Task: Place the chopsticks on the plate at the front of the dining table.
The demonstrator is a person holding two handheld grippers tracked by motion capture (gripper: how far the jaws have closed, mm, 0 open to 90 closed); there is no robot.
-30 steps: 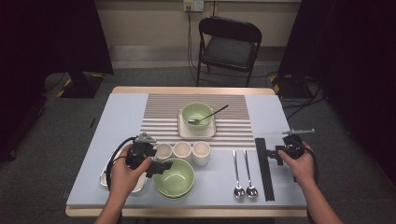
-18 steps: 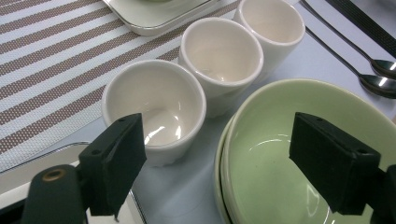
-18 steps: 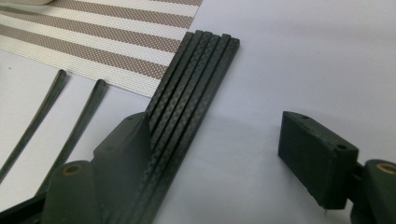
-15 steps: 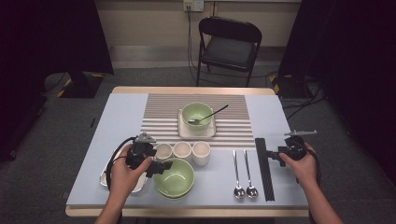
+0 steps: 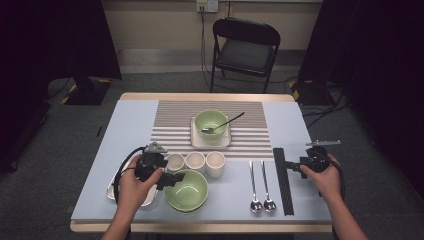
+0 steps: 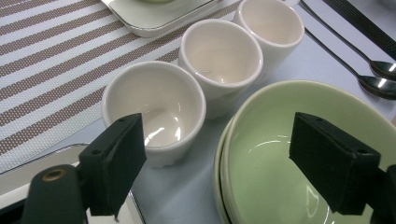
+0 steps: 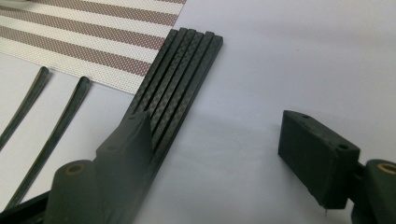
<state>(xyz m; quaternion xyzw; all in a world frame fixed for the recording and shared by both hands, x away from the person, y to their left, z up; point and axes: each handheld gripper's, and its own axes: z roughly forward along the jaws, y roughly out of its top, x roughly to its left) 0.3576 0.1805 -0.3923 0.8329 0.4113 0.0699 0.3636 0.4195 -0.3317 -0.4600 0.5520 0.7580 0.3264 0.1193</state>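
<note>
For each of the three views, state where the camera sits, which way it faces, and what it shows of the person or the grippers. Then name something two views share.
High view: above the table's near edge, facing forward and down; both forearms, left gripper, right gripper.
Left gripper view: rides that gripper, facing the cups and green bowl; open jaws.
Right gripper view: faces the black chopsticks; open jaws.
Shared: both gripper views show the spoons.

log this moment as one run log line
left gripper: open, over green bowl rim | right gripper: open, beside black chopsticks | nothing held
</note>
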